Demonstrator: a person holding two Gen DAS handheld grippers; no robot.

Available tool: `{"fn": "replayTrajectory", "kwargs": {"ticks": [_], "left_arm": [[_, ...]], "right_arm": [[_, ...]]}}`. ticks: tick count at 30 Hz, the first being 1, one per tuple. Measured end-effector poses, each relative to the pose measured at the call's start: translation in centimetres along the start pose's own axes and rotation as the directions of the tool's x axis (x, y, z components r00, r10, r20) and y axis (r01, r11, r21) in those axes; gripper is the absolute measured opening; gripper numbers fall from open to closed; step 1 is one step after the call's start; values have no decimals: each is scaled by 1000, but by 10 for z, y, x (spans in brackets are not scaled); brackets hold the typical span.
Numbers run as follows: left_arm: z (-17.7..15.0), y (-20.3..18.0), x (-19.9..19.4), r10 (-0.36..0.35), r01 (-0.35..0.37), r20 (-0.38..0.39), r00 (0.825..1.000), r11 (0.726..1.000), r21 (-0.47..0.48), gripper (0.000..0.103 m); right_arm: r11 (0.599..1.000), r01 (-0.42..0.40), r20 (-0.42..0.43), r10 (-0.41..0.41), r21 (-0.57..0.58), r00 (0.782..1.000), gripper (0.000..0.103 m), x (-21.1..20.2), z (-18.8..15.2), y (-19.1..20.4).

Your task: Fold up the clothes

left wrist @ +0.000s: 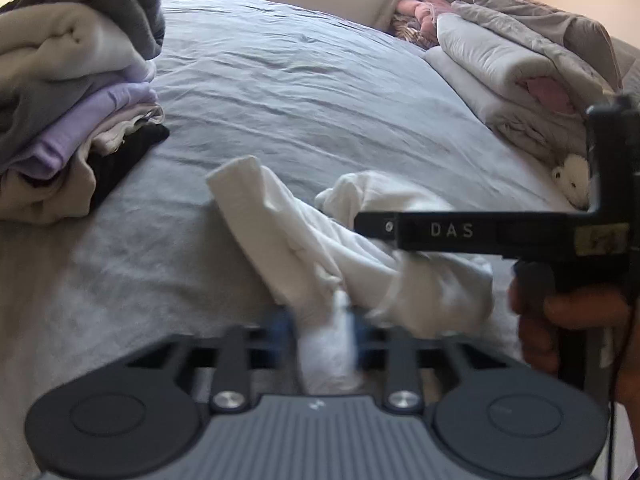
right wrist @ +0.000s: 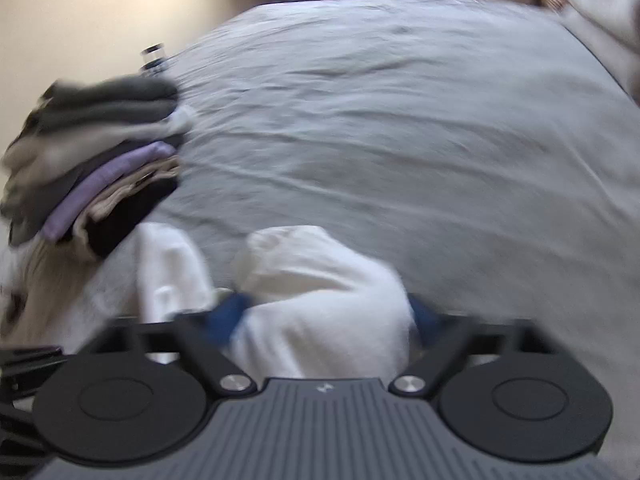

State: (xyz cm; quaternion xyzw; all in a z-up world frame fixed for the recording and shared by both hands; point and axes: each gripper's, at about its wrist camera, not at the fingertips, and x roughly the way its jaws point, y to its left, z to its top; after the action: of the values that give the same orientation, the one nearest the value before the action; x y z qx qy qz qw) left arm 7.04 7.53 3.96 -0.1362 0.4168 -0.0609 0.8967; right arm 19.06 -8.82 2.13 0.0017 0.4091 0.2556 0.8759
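Left of both tongs sits a stack of folded clothes. The left tongs are clamped on a bunch of the white garment, crumpled on the bed ahead. The right tongs straddle its larger bulge, pads touching; whether they squeeze is unclear.

from my left cam: clothes stack on bed, far left | crumpled garment front-middle | bedding pile back right
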Motion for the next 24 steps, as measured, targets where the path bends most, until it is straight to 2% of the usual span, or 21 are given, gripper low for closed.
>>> {"fn": "replayTrajectory", "kwargs": {"ticks": [1,2,4,5,6,7,8,9,10,11,12,13,14,15,16,18,19,21,22,23,24], "left_arm": [[2,0,-3,-13,13,18,1000,1000,-3,17],[4,-1,-8,-31,32,47,998,999,-5,15],[10,-3,-25,-84,84,132,988,996,7,14],[12,-3,-37,-129,129,182,975,992,14,14],[14,-4,-49,-180,179,231,956,983,25,14],[16,-4,-60,-221,219,273,936,975,38,14],[16,-5,-69,-253,248,308,917,967,55,15],[17,-5,-78,-284,277,342,896,958,72,14],[16,-7,-83,-305,295,360,882,952,82,16],[15,-8,-86,-316,306,364,876,948,87,15],[14,-10,-85,-310,298,353,883,950,90,15],[12,-12,-81,-289,275,328,899,957,91,15],[10,-14,-77,-268,251,303,915,963,94,16],[9,-14,-70,-243,227,271,931,970,88,15],[7,-13,-62,-214,202,233,948,976,76,16],[5,-10,-48,-182,175,159,970,983,59,16],[5,-11,-44,-174,167,136,975,984,59,16],[4,-13,-40,-162,155,107,981,985,73,18],[4,-15,-39,-163,155,100,981,984,88,24],[4,-19,-39,-176,165,98,980,980,108,36],[3,-24,-40,-192,179,95,977,976,126,44]], "right_arm": [[1000,-9,14,9,-23,1000,39,-4,0,4],[999,20,35,-18,-42,999,30,-13,1,6],[993,96,105,-88,-74,991,24,-39,1,8],[986,143,152,-129,-85,980,24,-57,1,8],[977,191,201,-170,-93,965,23,-75,1,7],[964,250,275,-218,-87,937,23,-102,0,6],[949,307,348,-263,-76,900,23,-129,-1,4],[932,359,443,-302,-49,844,23,-160,-7,3],[914,406,531,-337,-16,778,23,-192,-14,2],[894,448,612,-367,23,701,23,-224,-20,1],[888,453,670,-387,85,633,23,-249,-30,-1],[878,452,699,-422,157,577,29,-269,-40,-6],[862,462,665,-471,208,579,34,-274,-49,-17],[843,473,629,-518,257,580,51,-280,-58,-27],[821,484,588,-561,304,582,65,-284,-67,-37],[795,533,407,-606,289,684,68,-261,-87,-68],[785,541,320,-618,302,718,68,-247,-99,-83],[762,520,181,-615,385,767,68,-228,-127,-114],[755,518,140,-610,403,780,68,-226,-132,-125],[746,517,101,-604,419,791,68,-225,-136,-135],[734,545,121,-634,405,764,68,-227,-133,-135]]}}
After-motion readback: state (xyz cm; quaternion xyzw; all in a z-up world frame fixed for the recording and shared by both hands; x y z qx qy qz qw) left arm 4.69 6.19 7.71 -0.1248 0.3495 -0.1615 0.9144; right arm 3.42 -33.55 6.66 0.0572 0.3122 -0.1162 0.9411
